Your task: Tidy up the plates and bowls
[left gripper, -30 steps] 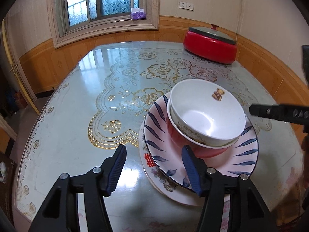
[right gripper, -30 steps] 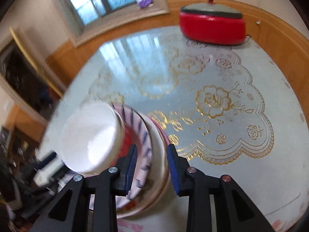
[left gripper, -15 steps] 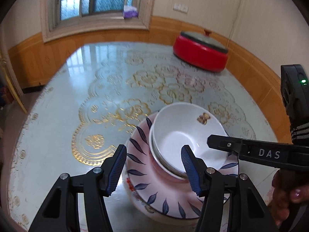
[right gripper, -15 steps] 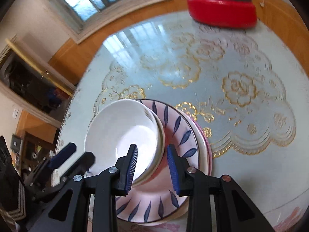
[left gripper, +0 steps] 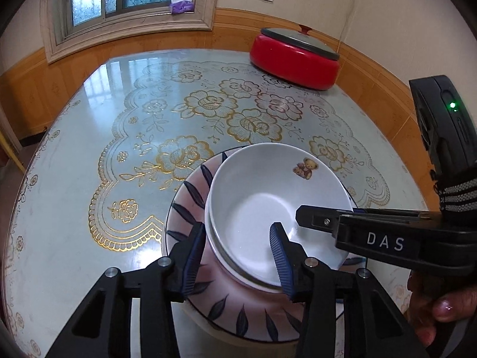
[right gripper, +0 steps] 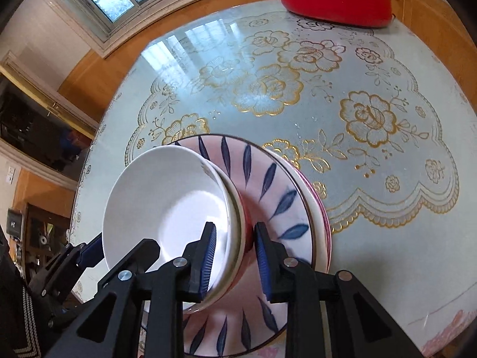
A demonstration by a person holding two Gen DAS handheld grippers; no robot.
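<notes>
A white bowl with a teddy-bear print (left gripper: 268,197) (right gripper: 167,197) is nested in a red bowl (right gripper: 246,232). Both sit on a pink plate with blue leaves (left gripper: 190,200) (right gripper: 268,179), which tops a short stack of plates (right gripper: 325,217). My left gripper (left gripper: 237,256) straddles the white bowl's near rim, one pad outside and one inside, and its jaws are closing. My right gripper (right gripper: 235,256) straddles the opposite rim of both bowls, left pad inside the white bowl, right pad by the red wall. Its jaws are closing too. I cannot see either pair of pads pressing.
The stack stands near the front of a round glass-topped table (left gripper: 89,149) with a gold floral cloth. A red lidded pot (left gripper: 295,56) (right gripper: 337,3) sits at the far edge by the wall. A person's hand (left gripper: 441,307) holds the right gripper.
Both grippers have closed in on the bowls. The left jaws narrowed around the near rim. The right gripper shifted from the plates' edge onto the bowls' rim and narrowed slightly.
</notes>
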